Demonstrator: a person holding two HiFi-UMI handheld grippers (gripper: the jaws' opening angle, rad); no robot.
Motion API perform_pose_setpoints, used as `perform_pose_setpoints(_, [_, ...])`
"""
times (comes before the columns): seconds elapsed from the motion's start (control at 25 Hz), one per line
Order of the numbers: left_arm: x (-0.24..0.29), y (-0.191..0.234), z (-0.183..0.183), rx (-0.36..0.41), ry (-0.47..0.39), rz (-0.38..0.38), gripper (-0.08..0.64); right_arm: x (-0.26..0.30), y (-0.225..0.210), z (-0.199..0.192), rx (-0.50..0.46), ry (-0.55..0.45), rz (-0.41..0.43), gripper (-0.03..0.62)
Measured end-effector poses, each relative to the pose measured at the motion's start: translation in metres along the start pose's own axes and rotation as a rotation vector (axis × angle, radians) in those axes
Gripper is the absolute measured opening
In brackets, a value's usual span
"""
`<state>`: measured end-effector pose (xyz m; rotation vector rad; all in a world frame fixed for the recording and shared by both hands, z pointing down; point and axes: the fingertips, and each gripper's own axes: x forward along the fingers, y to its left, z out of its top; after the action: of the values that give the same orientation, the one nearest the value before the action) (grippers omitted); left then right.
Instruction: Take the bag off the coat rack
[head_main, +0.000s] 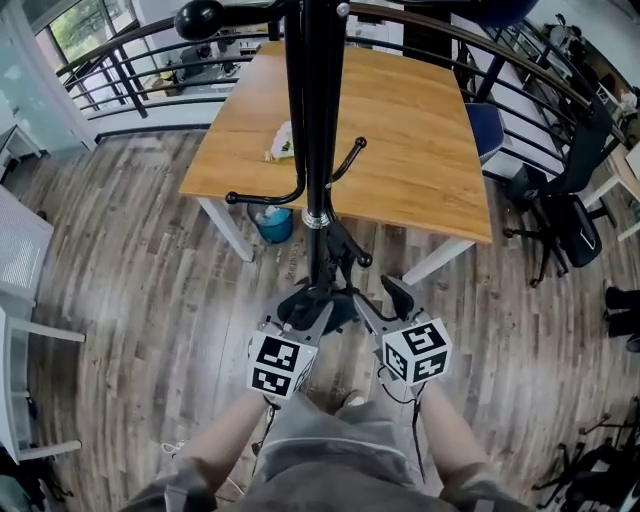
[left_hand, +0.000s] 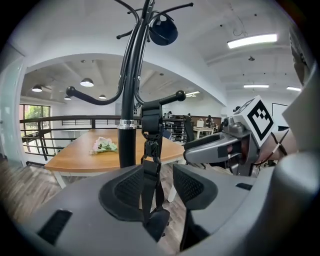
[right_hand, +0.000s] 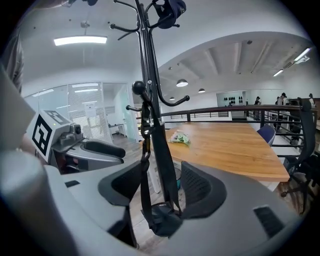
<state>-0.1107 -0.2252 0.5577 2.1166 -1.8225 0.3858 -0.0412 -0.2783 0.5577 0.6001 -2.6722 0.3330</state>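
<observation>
Left hand-held gripper (left_hand: 161, 180) stands open beside the coat rack (head_main: 315, 120), pads apart with the bag's black strap (left_hand: 150, 150) running up between them, lying against one pad and clear of the other. Right hand-held gripper (right_hand: 160, 187) is open too, straddling the same strap from the rack's other side, with nothing clamped. The black bag (head_main: 318, 300) hangs low against the rack's pole, its strap looped over a knob-ended hook (left_hand: 172, 97) partway up the rack. A wooden bench (head_main: 420, 130) stands behind the rack.

Neither gripper has hold yet, so the main risk, as I judge it, is a weak grip: closing on the strap's edge or on its plastic clip could let the webbing slide through once the bag's weight comes on. If the loop is not lifted over the knob, it will likely catch there, and a pull away from the rack could then tilt the rack. With both grippers crowded close at the rack's pole, they could also knock each other.
</observation>
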Motion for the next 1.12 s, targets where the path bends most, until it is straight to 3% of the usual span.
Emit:
perform_pose_setpoints(0.56, [0.059, 0.012, -0.037, 0.021, 0.042, -0.002, 0.225, 0.071, -0.018, -0.037, 0.007, -0.005, 0.054, 0.245])
perform_pose_setpoints(0.92, [0.070, 0.018, -0.031, 0.039, -0.071, -0.016, 0.222, 0.098, -0.026, -0.031, 0.036, -0.085, 0.122, 0.244])
perform_pose_setpoints(1.12, [0.068, 0.020, -0.032, 0.050, -0.079, -0.034, 0.216, 0.102, -0.022, -0.026, 0.034, -0.109, 0.141, 0.107])
